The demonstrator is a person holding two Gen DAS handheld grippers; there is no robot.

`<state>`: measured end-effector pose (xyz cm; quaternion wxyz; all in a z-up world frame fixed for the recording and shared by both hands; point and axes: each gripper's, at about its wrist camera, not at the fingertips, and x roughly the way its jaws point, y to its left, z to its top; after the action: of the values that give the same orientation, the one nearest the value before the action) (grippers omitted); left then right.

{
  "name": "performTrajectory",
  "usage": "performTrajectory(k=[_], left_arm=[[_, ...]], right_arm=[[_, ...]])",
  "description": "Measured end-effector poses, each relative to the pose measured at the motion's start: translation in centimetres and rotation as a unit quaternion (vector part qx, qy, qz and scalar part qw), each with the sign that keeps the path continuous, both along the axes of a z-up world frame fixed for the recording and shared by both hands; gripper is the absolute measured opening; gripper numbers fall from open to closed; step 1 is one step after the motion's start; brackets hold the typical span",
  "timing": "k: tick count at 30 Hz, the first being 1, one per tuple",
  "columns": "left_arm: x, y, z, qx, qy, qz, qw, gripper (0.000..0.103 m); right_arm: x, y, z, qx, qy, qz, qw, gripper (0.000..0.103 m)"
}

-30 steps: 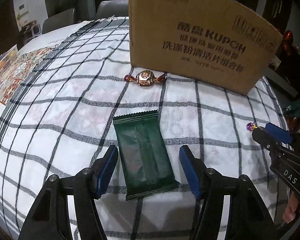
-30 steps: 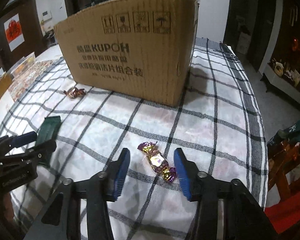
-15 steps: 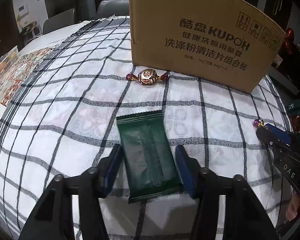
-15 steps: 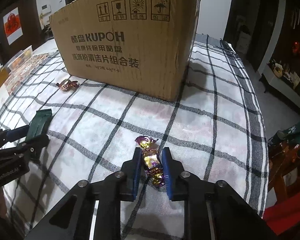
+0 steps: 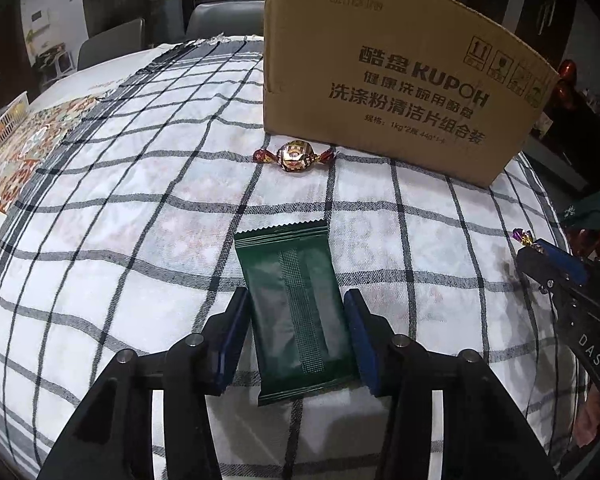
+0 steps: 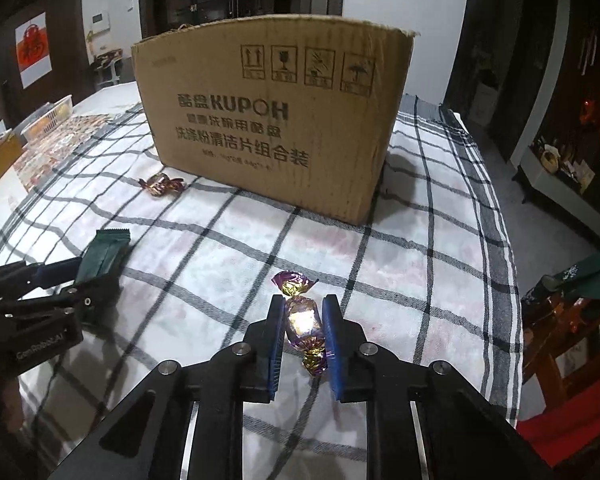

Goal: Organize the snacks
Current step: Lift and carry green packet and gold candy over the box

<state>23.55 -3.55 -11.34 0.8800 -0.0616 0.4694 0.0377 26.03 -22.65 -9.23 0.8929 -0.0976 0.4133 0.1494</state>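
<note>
My right gripper (image 6: 302,316) is clamped on a purple-and-gold wrapped candy (image 6: 302,320), both blue pads pressing its sides, one twisted end poking out toward twelve o'clock past the fingertips. My left gripper (image 5: 296,316) has just been closing around a dark green snack packet (image 5: 296,304) that lies flat on the checked tablecloth (image 5: 140,240); the pads stand right at the packet's long edges, and I cannot tell whether they press it. A second candy (image 5: 294,156), brown and gold, lies at twelve o'clock from the packet, just in front of the cardboard box (image 5: 400,92). From my right wrist view, the box (image 6: 276,120) stands at twelve o'clock and the left gripper (image 6: 80,276) at nine.
</note>
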Motion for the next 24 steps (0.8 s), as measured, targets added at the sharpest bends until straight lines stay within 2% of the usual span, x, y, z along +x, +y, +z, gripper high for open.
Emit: performTrajectory(k=[7, 16, 24], left_arm=[[-0.8, 0.3, 1.4, -0.005, -0.014, -0.008, 0.9999, 0.047], [-2.2, 0.3, 3.9, 0.009, -0.066, -0.048, 0.9966, 0.047], [-3.4, 0.7, 6.9, 0.013, -0.113, -0.086, 0.9898, 0.047]], right_arm=[[-0.9, 0.2, 1.0, 0.021, -0.001, -0.011, 1.000, 0.020], [-2.4, 0.6, 3.1, 0.042, -0.019, -0.024, 0.999, 0.020], [-4.0, 1.3, 5.4, 0.059, -0.043, -0.030, 0.997, 0.020]])
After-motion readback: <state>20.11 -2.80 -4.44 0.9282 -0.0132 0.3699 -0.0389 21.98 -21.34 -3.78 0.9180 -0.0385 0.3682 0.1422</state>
